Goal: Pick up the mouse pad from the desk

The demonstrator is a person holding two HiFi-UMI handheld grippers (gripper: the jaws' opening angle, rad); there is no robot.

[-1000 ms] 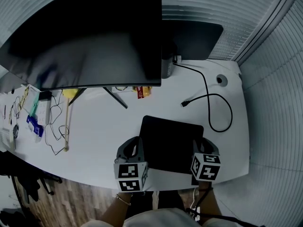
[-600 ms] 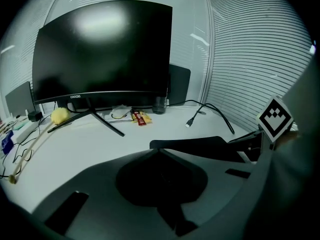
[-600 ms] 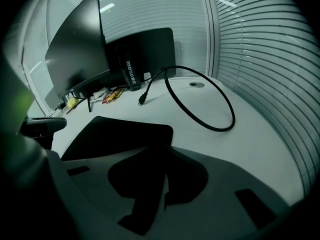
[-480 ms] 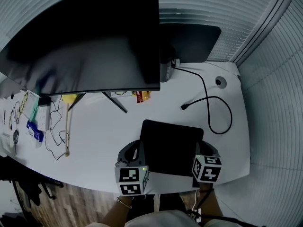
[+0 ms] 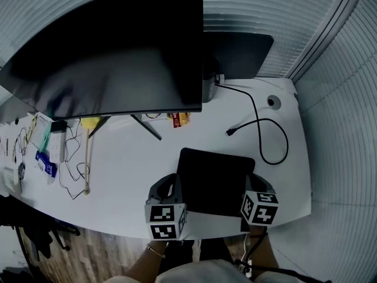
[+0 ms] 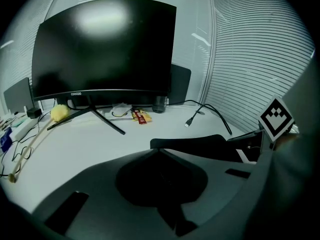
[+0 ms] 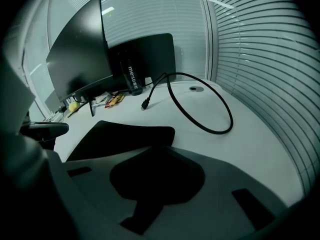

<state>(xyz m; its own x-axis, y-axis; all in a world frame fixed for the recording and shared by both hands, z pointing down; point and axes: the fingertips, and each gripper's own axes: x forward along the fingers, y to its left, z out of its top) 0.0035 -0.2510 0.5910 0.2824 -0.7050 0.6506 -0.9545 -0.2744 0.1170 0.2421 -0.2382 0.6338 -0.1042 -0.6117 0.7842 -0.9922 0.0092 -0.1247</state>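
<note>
The black mouse pad [image 5: 215, 181] lies near the front edge of the white desk [image 5: 129, 164]. My left gripper [image 5: 174, 185] sits at the pad's left edge and my right gripper [image 5: 252, 185] at its right edge. In the left gripper view the pad [image 6: 190, 143] runs in between the jaws of the left gripper [image 6: 162, 155], which look shut on it. In the right gripper view the pad [image 7: 120, 134] passes under the upper jaw of the right gripper [image 7: 157, 151]. Its jaws are closing on that edge.
A large dark monitor [image 5: 106, 58] on a splayed stand fills the back left. A looped black cable [image 5: 266, 135], a dark can [image 5: 207, 87], a black panel [image 5: 238, 52] and red snack packets [image 5: 179, 118] lie behind the pad. Thin wires and small items [image 5: 53, 149] crowd the far left.
Both grippers stay at the pad's two side edges. The head view has shifted a little; the pad has not visibly moved.
</note>
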